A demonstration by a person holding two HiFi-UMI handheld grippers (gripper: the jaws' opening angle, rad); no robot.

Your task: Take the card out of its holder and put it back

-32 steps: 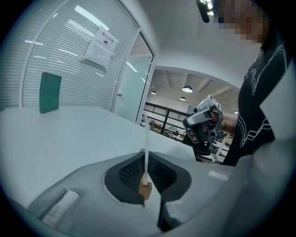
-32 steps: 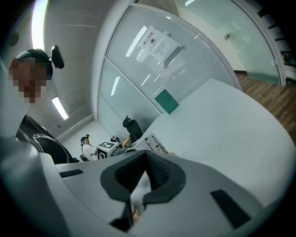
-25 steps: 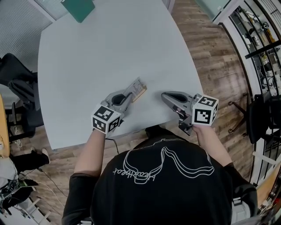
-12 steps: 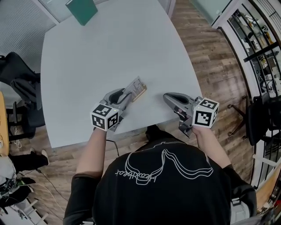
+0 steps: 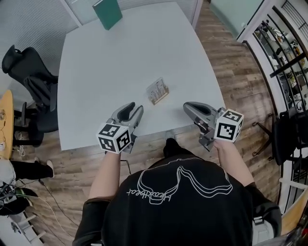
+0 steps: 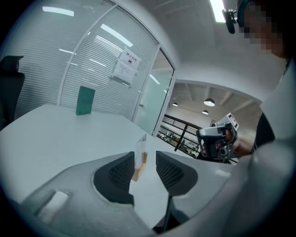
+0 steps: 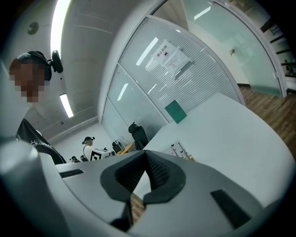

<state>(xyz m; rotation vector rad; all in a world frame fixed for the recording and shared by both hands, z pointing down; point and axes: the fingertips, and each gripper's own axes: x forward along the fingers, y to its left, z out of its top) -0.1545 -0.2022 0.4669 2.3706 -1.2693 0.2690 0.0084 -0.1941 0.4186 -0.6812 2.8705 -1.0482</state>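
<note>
Left gripper [image 5: 135, 107] hangs to the near-left of the wooden holder [image 5: 159, 94], its jaws opening with nothing pressed between them (through the gap I see only that holder, well apart). Right gripper [image 5: 187, 104] hangs to the holder's near-right, jaws together and empty. From my seat, the white table [image 5: 125, 53] carries the holder toward its near edge. A black chair [image 5: 29, 72] stands well off to the holder's left, off the table. A green book [image 5: 107, 13] stands far behind the holder. The holder touches neither gripper, and the card [image 5: 155, 87] stands upright in it.
</note>
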